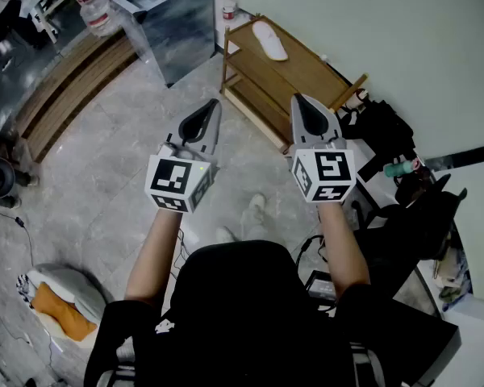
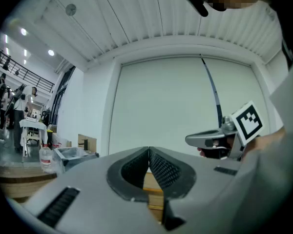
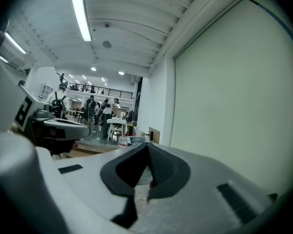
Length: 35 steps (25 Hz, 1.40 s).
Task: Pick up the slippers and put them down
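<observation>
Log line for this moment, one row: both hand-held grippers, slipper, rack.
left hand-held gripper: shut, empty | right hand-held gripper: shut, empty | white slipper: on wooden rack top, untouched

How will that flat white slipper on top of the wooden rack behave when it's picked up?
The white slipper looks thin and flat, so it is probably light and somewhat floppy. Lying flat on the wooden rack, it seems unlikely to roll or tip.
</observation>
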Each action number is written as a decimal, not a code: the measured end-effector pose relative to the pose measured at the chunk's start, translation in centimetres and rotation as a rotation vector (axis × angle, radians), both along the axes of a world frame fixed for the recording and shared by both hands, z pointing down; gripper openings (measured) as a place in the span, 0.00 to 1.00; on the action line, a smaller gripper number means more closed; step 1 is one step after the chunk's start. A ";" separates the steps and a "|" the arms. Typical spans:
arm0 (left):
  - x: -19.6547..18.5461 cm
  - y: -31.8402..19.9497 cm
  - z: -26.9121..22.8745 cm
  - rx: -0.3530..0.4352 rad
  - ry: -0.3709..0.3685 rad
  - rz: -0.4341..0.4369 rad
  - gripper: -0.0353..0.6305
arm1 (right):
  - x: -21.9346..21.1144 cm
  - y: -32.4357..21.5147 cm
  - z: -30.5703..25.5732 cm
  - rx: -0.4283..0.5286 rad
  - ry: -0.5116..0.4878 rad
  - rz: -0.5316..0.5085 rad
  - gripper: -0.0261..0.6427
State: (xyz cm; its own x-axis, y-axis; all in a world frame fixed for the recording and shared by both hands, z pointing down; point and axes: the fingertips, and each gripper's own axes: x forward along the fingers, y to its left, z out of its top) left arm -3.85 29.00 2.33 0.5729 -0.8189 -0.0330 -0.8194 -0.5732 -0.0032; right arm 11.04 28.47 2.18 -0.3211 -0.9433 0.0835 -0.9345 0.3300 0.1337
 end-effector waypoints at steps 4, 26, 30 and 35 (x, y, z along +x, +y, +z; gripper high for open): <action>0.0 0.3 0.1 -0.005 -0.006 0.003 0.06 | -0.1 0.5 0.4 -0.005 -0.006 0.008 0.04; 5.1 -5.3 0.9 -0.037 0.032 -0.039 0.06 | 4.8 -5.6 1.3 -0.028 -0.043 -0.043 0.04; 7.3 -7.6 1.4 -0.028 0.019 -0.046 0.06 | 6.4 -8.3 2.3 -0.040 -0.042 -0.065 0.04; 9.6 -10.6 2.7 -0.054 0.007 -0.045 0.06 | 8.4 -11.6 3.4 -0.052 -0.058 -0.078 0.04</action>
State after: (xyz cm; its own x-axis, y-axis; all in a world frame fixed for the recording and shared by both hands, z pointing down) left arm 5.75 18.38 5.01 0.5352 -0.8447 0.0084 -0.8444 -0.5347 0.0325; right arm 19.44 16.83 5.60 -0.3989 -0.9102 0.1111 -0.9115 0.4069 0.0609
